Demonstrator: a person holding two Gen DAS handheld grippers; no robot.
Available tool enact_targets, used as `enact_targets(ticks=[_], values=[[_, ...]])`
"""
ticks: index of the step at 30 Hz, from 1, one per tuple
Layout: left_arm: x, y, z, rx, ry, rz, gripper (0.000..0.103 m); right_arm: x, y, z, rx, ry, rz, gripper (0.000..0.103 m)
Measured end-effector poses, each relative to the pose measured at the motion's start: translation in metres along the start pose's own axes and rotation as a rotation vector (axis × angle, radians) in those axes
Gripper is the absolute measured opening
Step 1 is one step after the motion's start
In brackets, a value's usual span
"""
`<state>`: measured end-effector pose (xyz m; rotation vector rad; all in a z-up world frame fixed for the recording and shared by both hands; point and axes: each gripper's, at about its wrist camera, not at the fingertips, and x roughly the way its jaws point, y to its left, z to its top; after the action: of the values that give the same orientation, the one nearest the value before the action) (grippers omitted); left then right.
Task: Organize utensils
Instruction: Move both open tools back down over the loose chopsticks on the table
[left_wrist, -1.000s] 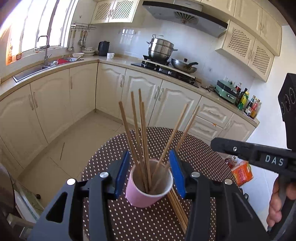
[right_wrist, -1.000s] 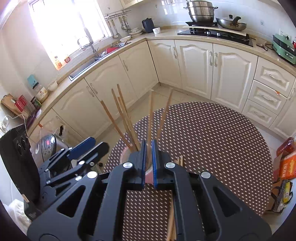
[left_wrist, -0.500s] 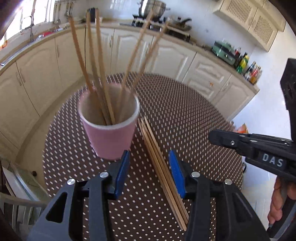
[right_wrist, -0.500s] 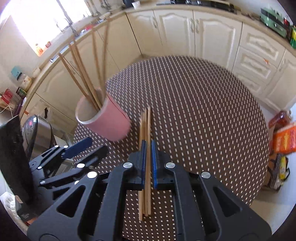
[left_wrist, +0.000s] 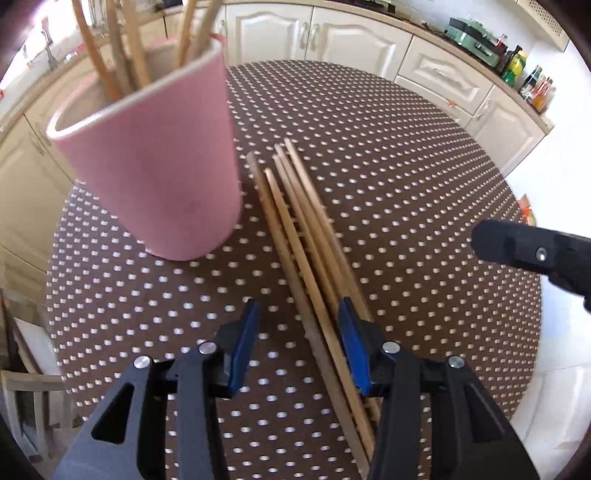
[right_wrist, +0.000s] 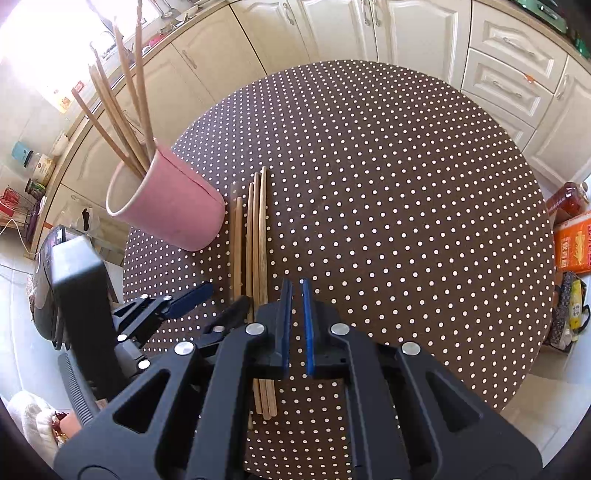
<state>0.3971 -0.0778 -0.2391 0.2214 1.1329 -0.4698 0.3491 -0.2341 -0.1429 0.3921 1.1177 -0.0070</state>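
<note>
Left gripper (left_wrist: 297, 332) points steeply down over the near part of the round dotted table (left_wrist: 424, 177), jaws parted, nothing pinched. The loose chopsticks (left_wrist: 306, 236) lie flat on the cloth and run partly between its blue pads (left_wrist: 243, 343); the bundle's right side passes under the right pad, contact cannot be told. Right gripper (right_wrist: 296, 295) hangs just right of the same chopsticks (right_wrist: 255, 236), jaws clenched to a thin slit with nothing between them; the sticks pass under its left finger. Pink cup (left_wrist: 155, 166) stands toward the table's left edge, just beside the far ends of the loose sticks, holding several chopsticks upright (right_wrist: 118, 107), fanned out. Cream cabinets (right_wrist: 406, 29) beyond the far edge; orange box (right_wrist: 574, 243) off the right edge.
</note>
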Motion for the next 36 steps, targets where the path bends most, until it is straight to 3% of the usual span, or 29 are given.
enact_targets(ticks=[5,11,15,22,36], values=[[-0.004,0.025,-0.007,-0.101,0.021,-0.029,0.045,0.011,0.006,0.004,-0.007,0.023,0.026,0.007],[-0.004,0.035,-0.002,-0.138,0.016,0.002,0.045,0.027,0.017,0.012,-0.025,0.064,0.045,0.007],[0.004,0.022,0.030,-0.083,0.030,0.031,0.045,0.037,0.026,0.017,-0.039,0.087,0.053,0.007],[0.012,0.012,0.055,-0.041,0.063,0.061,0.045,0.061,0.037,0.030,-0.052,0.128,0.039,0.007],[-0.002,0.042,0.028,-0.074,0.026,0.004,0.045,0.105,0.069,0.046,-0.086,0.204,0.002,0.007]])
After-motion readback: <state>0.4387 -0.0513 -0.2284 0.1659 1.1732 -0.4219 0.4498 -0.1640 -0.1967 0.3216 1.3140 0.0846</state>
